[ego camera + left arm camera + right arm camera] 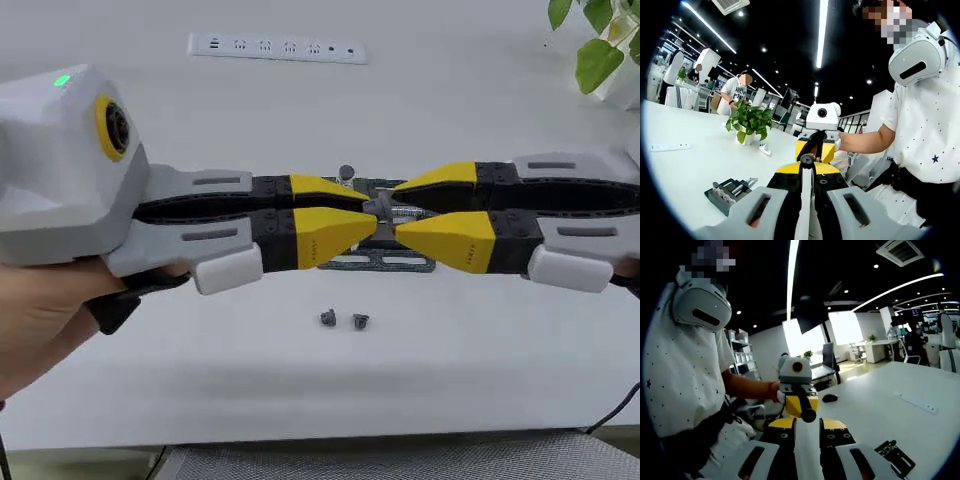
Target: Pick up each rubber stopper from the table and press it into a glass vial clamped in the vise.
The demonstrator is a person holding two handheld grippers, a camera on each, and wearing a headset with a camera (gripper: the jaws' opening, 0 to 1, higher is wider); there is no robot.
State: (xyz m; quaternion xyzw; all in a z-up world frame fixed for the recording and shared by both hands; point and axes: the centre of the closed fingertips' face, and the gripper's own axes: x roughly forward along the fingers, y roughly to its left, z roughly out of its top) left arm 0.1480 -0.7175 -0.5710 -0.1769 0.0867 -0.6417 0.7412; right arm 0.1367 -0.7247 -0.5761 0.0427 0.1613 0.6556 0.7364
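Observation:
My two grippers meet tip to tip above the dark vise [385, 262]. The left gripper [374, 209] comes in from the left, shut on a grey rubber stopper [380, 207]. In the left gripper view that stopper [806, 160] sits at the jaw tips. The right gripper [397, 210] faces it from the right, its jaws a little apart and almost touching the stopper [809, 415]. Two more grey stoppers [328, 318] [361, 321] lie on the white table in front of the vise. A small vial top [346, 173] shows behind the grippers.
A white power strip [277, 47] lies at the back of the table. A potted plant [600, 40] stands at the back right. The table's front edge runs along the bottom, with a cable [618, 410] at the right. Other people stand far off in the room.

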